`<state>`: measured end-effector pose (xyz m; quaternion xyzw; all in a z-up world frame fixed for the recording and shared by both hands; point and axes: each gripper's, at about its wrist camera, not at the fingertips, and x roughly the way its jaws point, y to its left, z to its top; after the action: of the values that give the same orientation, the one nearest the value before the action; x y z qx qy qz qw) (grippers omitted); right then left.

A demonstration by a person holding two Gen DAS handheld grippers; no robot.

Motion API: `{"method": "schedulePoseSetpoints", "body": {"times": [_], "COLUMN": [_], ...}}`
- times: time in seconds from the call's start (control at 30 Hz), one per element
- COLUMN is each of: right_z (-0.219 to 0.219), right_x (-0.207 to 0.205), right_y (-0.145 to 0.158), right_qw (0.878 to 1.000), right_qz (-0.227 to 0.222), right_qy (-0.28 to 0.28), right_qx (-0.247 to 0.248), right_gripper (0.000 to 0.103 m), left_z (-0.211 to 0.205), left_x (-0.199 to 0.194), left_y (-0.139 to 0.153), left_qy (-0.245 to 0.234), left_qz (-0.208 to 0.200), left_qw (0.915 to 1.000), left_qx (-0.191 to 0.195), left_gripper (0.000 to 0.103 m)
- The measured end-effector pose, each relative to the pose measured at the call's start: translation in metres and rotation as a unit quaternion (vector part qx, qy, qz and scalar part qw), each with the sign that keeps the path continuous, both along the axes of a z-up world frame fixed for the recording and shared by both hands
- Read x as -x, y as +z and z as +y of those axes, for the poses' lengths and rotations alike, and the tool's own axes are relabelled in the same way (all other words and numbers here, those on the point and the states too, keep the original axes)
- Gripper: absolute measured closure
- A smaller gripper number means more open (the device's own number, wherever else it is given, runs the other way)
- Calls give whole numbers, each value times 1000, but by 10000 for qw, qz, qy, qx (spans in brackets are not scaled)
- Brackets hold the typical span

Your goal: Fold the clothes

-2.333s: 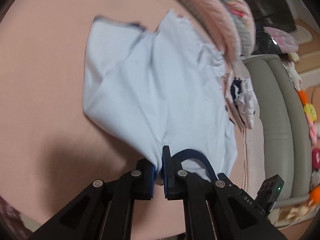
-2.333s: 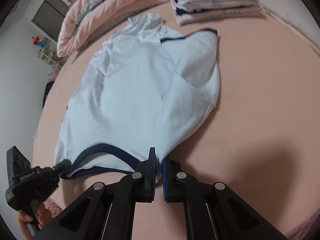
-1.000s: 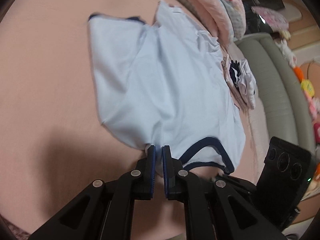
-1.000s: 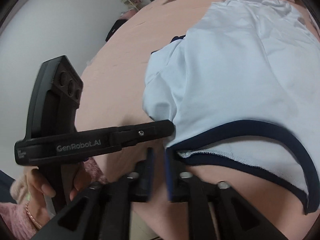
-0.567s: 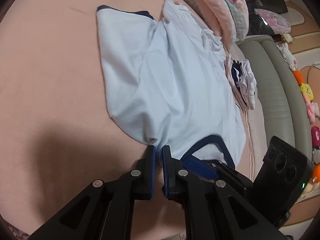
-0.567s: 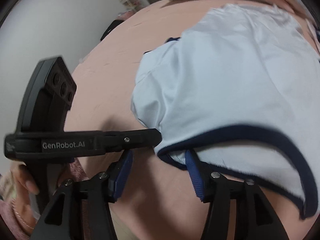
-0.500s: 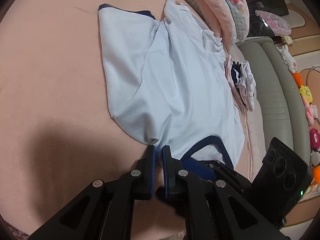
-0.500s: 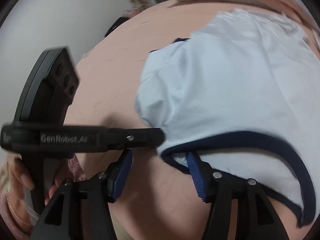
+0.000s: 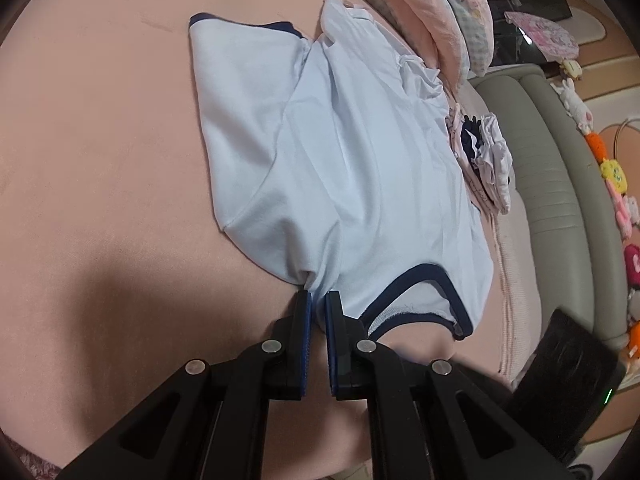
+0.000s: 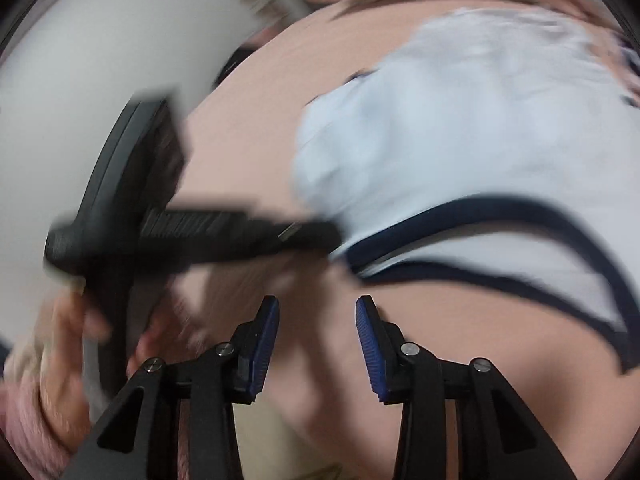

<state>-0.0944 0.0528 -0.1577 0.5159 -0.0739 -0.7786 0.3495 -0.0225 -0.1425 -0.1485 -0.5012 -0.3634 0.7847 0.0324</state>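
Observation:
A pale blue shirt [image 9: 352,168] with navy trim lies spread on the pink bed [image 9: 100,152], one sleeve folded over its body. My left gripper [image 9: 318,300] is shut on the shirt's near edge, beside the navy-trimmed opening [image 9: 420,280]. In the right wrist view, which is blurred, my right gripper [image 10: 316,312] is open and empty, just short of the shirt [image 10: 460,120] and its navy hem [image 10: 480,208]. The left gripper's body [image 10: 192,232] crosses that view to the shirt's corner.
A stack of folded clothes [image 9: 480,160] lies past the shirt. A rolled pink quilt [image 9: 432,4] lies along the far side. A grey-green padded bed edge [image 9: 560,184] with soft toys [image 9: 612,176] runs along the right. The right gripper's body [image 9: 560,384] sits at lower right.
My right gripper let go of the shirt's hem, opened and drew back from it. My left gripper stayed shut on the shirt's edge. The shirt settled flatter on the bed.

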Motion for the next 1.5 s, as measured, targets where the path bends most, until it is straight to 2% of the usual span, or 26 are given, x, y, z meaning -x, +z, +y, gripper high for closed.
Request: {"method": "schedulePoseSetpoints", "body": {"times": [0.07, 0.13, 0.2, 0.23, 0.37, 0.4, 0.47, 0.57, 0.6, 0.63, 0.73, 0.77, 0.8, 0.83, 0.87, 0.9, 0.93, 0.97, 1.07, 1.1, 1.17, 1.23, 1.33, 1.37, 1.47, 1.5], "right_z": [26, 53, 79, 92, 143, 146, 148, 157, 155, 151, 144, 143, 140, 136, 130, 124, 119, 119, 119, 120, 126, 130, 130, 130, 126, 124], "right_x": [5, 9, 14, 16, 21, 17, 9, 3, 0, -1, 0, 0, 1, 2, 8, 12, 12, 10, 2, 0, -3, -3, 3, 5, 13, 16], "right_y": [5, 9, 14, 16, 23, 19, 11, -11, -11, -10, -7, -6, -5, -7, -10, -13, -14, -14, -14, -13, -12, -14, -15, -17, -20, -21], "right_qw": [9983, 9931, 9845, 9789, 9491, 9425, 9317, 9263, 9275, 9298, 9330, 9342, 9352, 9371, 9407, 9447, 9476, 9488, 9504, 9511, 9517, 9493, 9422, 9402, 9417, 9427], "right_qz": [35, 71, 106, 123, 111, -62, -473, -1008, -962, -835, -677, -653, -596, -527, -471, -357, -185, -76, 5, -25, -209, -376, -592, -682, -650, -618], "right_qy": [-576, -1149, -1719, -2001, -3102, -3315, -3599, -3603, -3555, -3491, -3425, -3405, -3409, -3401, -3349, -3248, -3102, -3012, -2923, -2929, -3016, -3121, -3230, -3252, -3225, -3209], "right_qx": [-115, -229, -342, -398, -543, -425, -158, 445, 643, 816, 876, 836, 758, 588, 252, -271, -747, -947, -1067, -978, -526, 51, 661, 746, 708, 675], "right_gripper": [64, 64, 64, 64, 63, 63, 63, 57, 44, 36, 34, 34, 37, 47, 56, 78, 89, 89, 89, 84, 78, 65, 61, 61, 61, 62], "left_z": [6, 11, 7, 3, -4, -3, -4, -6, -6, -5, 0, 1, 1, 2, 2, 2, 3, 5, 16, 18, 17, 16, 8, 7, 9, 11], "left_x": [1, 0, -5, -10, -37, -38, -35, -29, -28, -28, -26, -26, -25, -24, -23, -22, -22, -20, -14, -13, -11, -10, -17, -16, -11, -8], "left_y": [4, 8, 4, -2, -31, -34, -32, -28, -27, -26, -25, -25, -25, -25, -25, -25, -25, -24, -17, -17, -15, -11, -9, -11, -18, -16], "left_qy": [-152, -258, -8, 225, 959, 977, 1085, 1255, 1276, 1297, 1404, 1436, 1469, 1502, 1534, 1567, 1599, 1587, 1420, 1398, 1398, 1433, 1666, 1657, 1573, 1525], "left_qz": [84, 190, 144, 85, -106, -110, -60, 15, 41, 67, 219, 252, 286, 319, 352, 385, 418, 469, 642, 656, 630, 651, 896, 852, 741, 723], "left_qw": [9998, 9995, 9996, 9983, 9804, 9782, 9781, 9788, 9792, 9795, 9767, 9760, 9753, 9745, 9737, 9729, 9721, 9737, 9823, 9832, 9833, 9815, 9771, 9781, 9779, 9798], "left_qx": [138, 72, -252, -536, -1719, -1827, -1776, -1620, -1580, -1540, -1608, -1618, -1627, -1636, -1645, -1655, -1664, -1564, -1039, -971, -982, -1093, -971, -932, -1162, -1072], "left_gripper": [97, 97, 97, 97, 98, 97, 97, 94, 91, 90, 76, 64, 57, 56, 56, 56, 56, 56, 56, 56, 56, 57, 61, 61, 63, 63]}}
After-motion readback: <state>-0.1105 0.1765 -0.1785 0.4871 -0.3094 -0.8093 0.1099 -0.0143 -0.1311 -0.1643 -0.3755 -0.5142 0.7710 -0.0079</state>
